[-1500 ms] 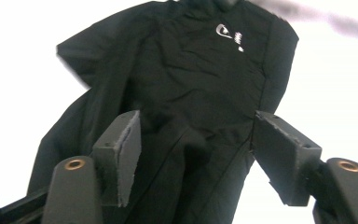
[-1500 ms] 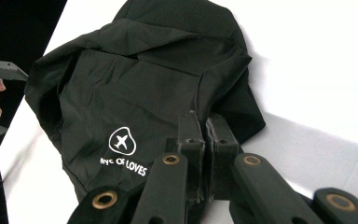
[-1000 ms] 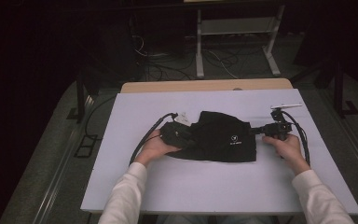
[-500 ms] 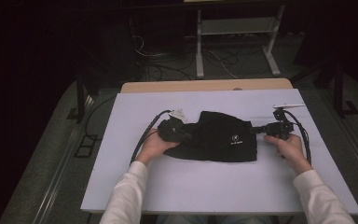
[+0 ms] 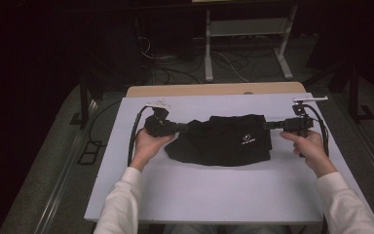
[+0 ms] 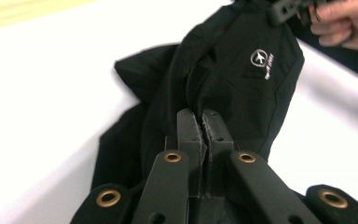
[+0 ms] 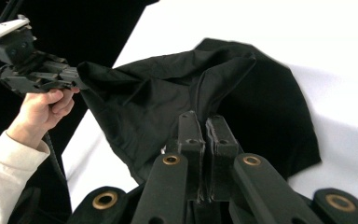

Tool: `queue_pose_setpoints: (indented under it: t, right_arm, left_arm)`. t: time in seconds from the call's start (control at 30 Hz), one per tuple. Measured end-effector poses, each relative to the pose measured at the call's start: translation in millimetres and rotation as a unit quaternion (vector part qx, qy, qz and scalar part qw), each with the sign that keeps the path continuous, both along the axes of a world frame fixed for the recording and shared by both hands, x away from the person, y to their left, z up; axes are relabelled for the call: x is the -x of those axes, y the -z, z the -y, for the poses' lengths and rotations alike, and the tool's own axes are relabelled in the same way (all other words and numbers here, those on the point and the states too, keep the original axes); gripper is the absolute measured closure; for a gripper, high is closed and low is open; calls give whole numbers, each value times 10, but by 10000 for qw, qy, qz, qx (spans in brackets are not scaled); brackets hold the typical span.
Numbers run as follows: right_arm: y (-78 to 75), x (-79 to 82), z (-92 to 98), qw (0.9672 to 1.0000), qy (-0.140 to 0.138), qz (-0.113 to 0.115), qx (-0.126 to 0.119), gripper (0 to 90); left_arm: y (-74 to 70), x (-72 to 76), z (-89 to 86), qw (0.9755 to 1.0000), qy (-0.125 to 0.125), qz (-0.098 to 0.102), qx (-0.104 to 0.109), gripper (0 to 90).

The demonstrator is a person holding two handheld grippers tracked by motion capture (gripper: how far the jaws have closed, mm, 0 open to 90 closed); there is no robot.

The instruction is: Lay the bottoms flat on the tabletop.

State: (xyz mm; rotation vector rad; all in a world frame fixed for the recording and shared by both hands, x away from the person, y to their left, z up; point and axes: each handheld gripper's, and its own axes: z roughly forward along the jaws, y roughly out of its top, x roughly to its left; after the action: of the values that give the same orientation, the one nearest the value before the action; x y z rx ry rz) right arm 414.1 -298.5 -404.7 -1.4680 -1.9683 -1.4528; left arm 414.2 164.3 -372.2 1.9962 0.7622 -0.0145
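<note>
Black garment (image 5: 224, 141) stretched over the white worktop (image 5: 214, 195) — left gripper (image 5: 182, 127) clenched on its nine-o'clock edge, right gripper (image 5: 269, 126) on its three-o'clock edge.

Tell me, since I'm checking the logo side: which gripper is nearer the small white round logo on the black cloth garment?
Right. The right gripper grips the garment's edge beside the logo; the left gripper holds the opposite edge.

A garment (image 5: 221, 141) lies mid-worktop (image 5: 214, 195), between the left gripper (image 5: 177, 127) and the right gripper (image 5: 272, 126).
</note>
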Motion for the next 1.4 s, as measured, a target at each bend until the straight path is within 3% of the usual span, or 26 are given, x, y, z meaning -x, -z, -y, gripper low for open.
queue_pose_setpoints:
  t: [0.1, 0.17, 0.27, 0.3, 0.37, 0.6, 0.67, 0.73, 0.8, 0.87, 0.9, 1.0, 1.17, 1.4]
  right_arm:
    - [-120, -17, 6, 10000, 20, 67, 16, 852]
    - [-283, -47, 20, 9998, 68, 175, -28, 852]
    - [-366, -84, 23, 9996, 119, 221, -87, 852]
    - [-387, -99, 22, 9996, 125, 233, -127, 852]
    - [-428, -130, 10, 9994, 139, 235, -208, 852]
    - [-674, -242, -44, 9990, 189, 384, -160, 852]
    - [-713, -286, -55, 9989, 203, 398, -162, 852]
    - [-723, -309, -60, 9988, 217, 391, -173, 852]
    - [-707, -392, -75, 9987, 229, 376, -253, 852]
    - [-669, -456, -84, 9987, 240, 324, -313, 852]
    - [-642, -495, -88, 9986, 244, 267, -375, 852]
    - [-615, -572, -99, 9985, 222, 203, -456, 851]
    - [-747, -765, -92, 9984, 213, 222, -471, 852]
    - [-1139, -1197, -91, 9974, 401, 359, -473, 852]
  left_arm:
    - [-44, -8, -51, 9998, -162, -14, 94, 880]
    - [-106, -29, -127, 9990, -378, -14, 234, 880]
    - [-159, -65, -204, 9964, -679, -30, 508, 880]
    - [-159, -65, -204, 9964, -679, -30, 508, 881]
    - [-234, -111, -277, 9916, -942, -88, 887, 881]
    - [-403, -239, -378, 9817, -1427, -159, 1253, 881]
    - [-413, -282, -404, 9790, -1563, -209, 1290, 881]
    - [-411, -305, -417, 9782, -1624, -227, 1271, 881]
    - [-373, -374, -457, 9753, -1776, -314, 1273, 881]
    - [-354, -396, -469, 9745, -1808, -349, 1285, 881]
    - [-321, -436, -495, 9719, -1877, -427, 1354, 881]
    - [-343, -494, -527, 9714, -1879, -456, 1379, 881]
    - [-544, -675, -560, 9709, -1909, -487, 1360, 881]
    - [-892, -1069, -525, 9669, -2066, -380, 1447, 881]
